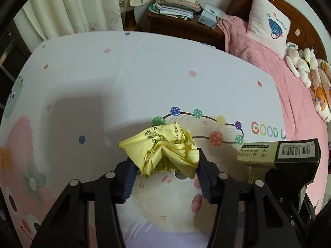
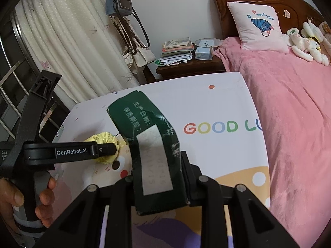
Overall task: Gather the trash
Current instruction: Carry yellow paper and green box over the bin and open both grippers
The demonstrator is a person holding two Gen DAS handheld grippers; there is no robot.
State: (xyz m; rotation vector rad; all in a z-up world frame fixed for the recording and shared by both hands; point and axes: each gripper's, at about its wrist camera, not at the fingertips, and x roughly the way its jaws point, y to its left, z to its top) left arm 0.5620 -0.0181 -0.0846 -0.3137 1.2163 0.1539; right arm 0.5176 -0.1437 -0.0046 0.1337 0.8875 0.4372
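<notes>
In the left wrist view, the left gripper [image 1: 166, 163] points down at a white table [image 1: 144, 78] with a cartoon print. A crumpled yellow paper [image 1: 163, 150] lies on the table between the two blue pads [image 1: 203, 171]. Both pads touch the sides of the paper, so the jaws are about half closed and press on it. No other object is between them. At the right edge, a small box [image 1: 279, 150] with a barcode is held up by the other tool, a little above the table. Behind the table stand a nightstand [image 1: 186, 24] with a pile of books and a bed with a pink blanket [image 1: 289, 86].

In the right wrist view, the right gripper [image 2: 159, 177] is nearly closed and clamps the dark green box [image 2: 153, 144], which stands up tilted between its fingers, above the table [image 2: 217, 103]. At the left, a hand [image 2: 26, 202] holds the handle of the left gripper [image 2: 107, 149], and the yellow paper [image 2: 103, 139] shows partly behind its black finger. The pink bed [image 2: 289, 103] lies just beside the table on the right.
</notes>
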